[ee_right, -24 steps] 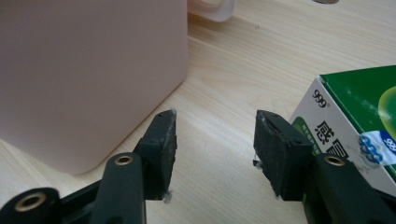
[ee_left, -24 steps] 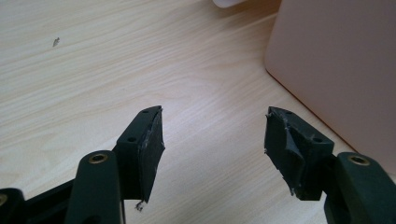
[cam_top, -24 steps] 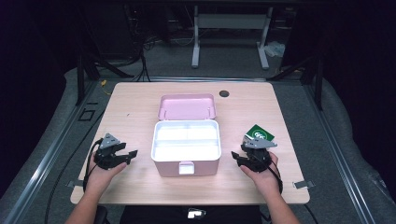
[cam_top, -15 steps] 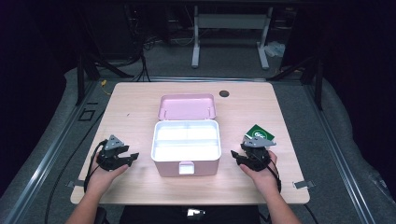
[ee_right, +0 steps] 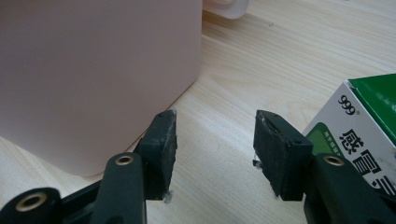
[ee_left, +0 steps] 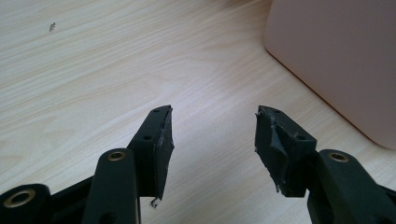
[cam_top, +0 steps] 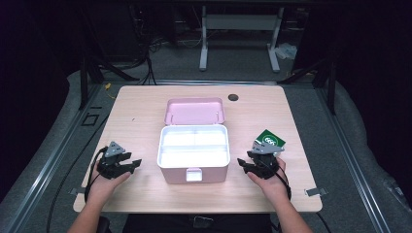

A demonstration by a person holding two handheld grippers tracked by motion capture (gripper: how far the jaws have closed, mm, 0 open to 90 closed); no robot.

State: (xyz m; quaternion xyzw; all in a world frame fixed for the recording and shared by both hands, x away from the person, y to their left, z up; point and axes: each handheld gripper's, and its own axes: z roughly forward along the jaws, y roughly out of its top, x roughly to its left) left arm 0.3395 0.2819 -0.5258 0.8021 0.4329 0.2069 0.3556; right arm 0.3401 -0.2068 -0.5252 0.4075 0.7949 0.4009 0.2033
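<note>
Your left hand-held gripper (cam_top: 127, 164) and right hand-held gripper (cam_top: 245, 165) flank the pink box (cam_top: 193, 153), both gaping, holding nothing

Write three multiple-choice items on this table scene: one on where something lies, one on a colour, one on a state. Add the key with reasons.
1. Where does the green and white carton lie?
A. Inside the box
B. On the table, right of the box, by the right gripper
C. By the left gripper

2. What colour is the box's lid?
A. Pink
B. Blue
C. Black

3. How does the box stand?
A. Shut and latched
B. Tipped on its side
C. Open, lid folded back

Key:
1 B: in the high view the carton sits on the table just beyond the right gripper, outside the box.
2 A: the lid lying behind the white tray is pink.
3 C: the white inside of the box faces up and the lid lies back behind it; both the left gripper and the right rest beside it with empty jaws.
</note>
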